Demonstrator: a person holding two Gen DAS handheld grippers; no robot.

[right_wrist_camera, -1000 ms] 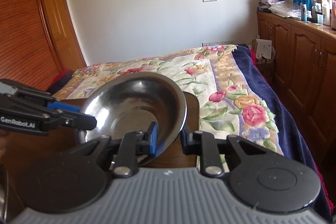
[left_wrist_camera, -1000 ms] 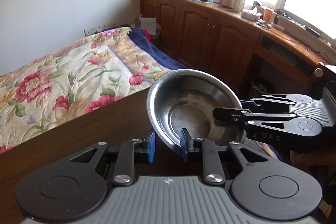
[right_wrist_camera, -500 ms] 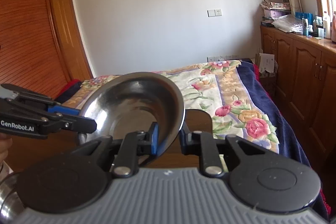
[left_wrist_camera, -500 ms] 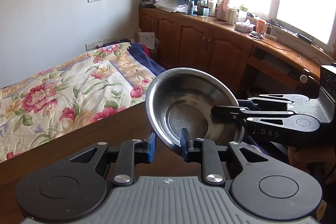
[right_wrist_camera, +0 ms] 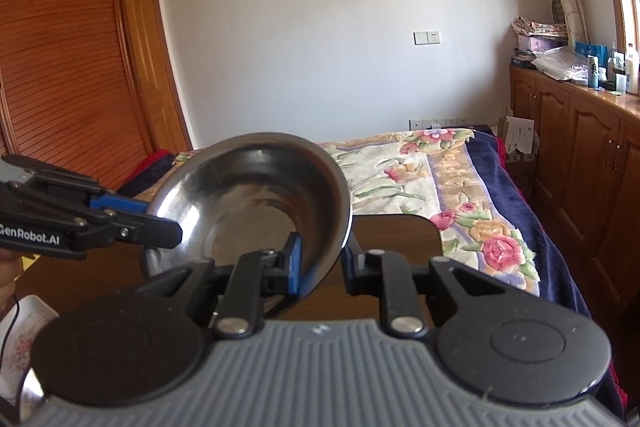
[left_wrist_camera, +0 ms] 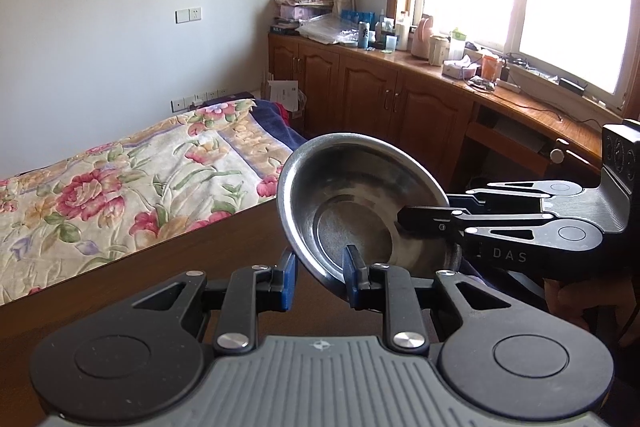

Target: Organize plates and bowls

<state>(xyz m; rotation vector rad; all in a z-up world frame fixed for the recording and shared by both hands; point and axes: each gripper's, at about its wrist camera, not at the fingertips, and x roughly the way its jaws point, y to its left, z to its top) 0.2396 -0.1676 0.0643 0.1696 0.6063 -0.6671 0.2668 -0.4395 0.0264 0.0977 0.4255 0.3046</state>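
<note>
I hold the round stainless-steel bowl [left_wrist_camera: 360, 203] higher above the dark wooden table [left_wrist_camera: 168, 267] than a second ago. My left gripper [left_wrist_camera: 318, 277] and right gripper [right_wrist_camera: 320, 267] each clamp its rim (opposite edges), tilted; ready to carry, I judge.

Left gripper [left_wrist_camera: 318, 277] and right gripper [right_wrist_camera: 320, 267] both clamped, facing each other.

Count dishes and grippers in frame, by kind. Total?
steel bowl: 1
white floral dish, mostly cut off at the frame edge: 1
grippers: 2, the left gripper and the right gripper, jaws of both on the bowl's rim
Total: 4
</note>
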